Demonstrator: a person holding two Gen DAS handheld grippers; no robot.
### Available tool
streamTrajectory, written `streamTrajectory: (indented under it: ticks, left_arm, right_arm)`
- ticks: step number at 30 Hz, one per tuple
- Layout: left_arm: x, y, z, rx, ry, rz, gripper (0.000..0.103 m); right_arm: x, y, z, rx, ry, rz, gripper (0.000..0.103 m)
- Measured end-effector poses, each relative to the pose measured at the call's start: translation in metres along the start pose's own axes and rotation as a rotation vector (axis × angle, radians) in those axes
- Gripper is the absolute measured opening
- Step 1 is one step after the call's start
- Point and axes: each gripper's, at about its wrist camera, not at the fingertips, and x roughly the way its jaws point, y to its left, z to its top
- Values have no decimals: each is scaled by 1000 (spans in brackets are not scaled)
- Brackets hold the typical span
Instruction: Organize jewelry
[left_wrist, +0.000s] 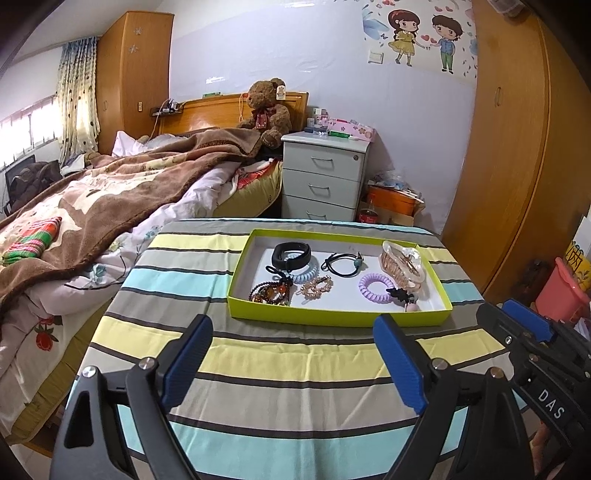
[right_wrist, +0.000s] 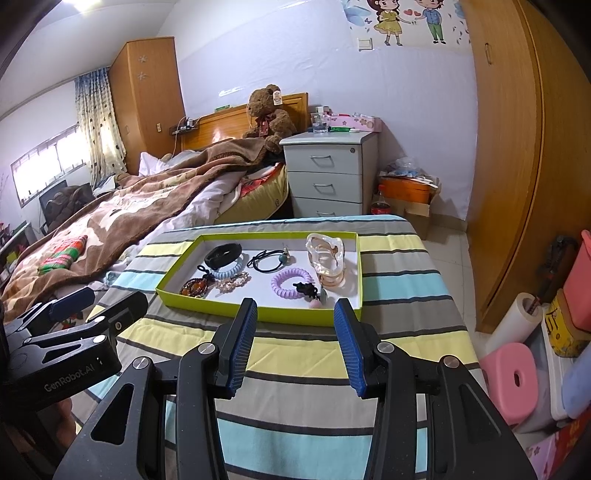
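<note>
Left gripper (left_wrist: 291, 354): its blue pads are spread wide, with nothing between them; it hovers over the striped cloth of the desk (left_wrist: 280, 373).
Right gripper (right_wrist: 293, 341): the pads stand apart at a middle width, nothing is pinched; it hovers beside the left gripper, on its right side.
Tray (left_wrist: 295, 315): a shallow box with a lime-green rim and a white floor, lying on the desk just ahead of both grippers.
Black band (left_wrist: 291, 254): at the far left of the tray, partly lying on the light blue coil tie (left_wrist: 306, 273).
Beaded bracelet (left_wrist: 267, 293): in the near left corner, closest to the left gripper's left finger.
Gold hair clip (left_wrist: 316, 286): just right of the beaded bracelet.
Black hair tie (left_wrist: 341, 264): in the middle of the tray, on the far side, with a teal bead.
Purple coil tie (right_wrist: 293, 282): straight ahead of the right gripper, a small black ornament touching it.
Claw clip (right_wrist: 328, 264): large, clear and rose-gold, at the far right of the tray.
Bed (left_wrist: 92, 206): left of the desk, with a brown blanket.
</note>
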Motion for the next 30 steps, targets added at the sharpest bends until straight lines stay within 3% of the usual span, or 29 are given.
streamTrajectory:
  ticks: [30]
  left_arm:
    - [-6,0,2,-7,-48,3,90]
  right_arm:
    - [2,0,-4,1,6,-1,44]
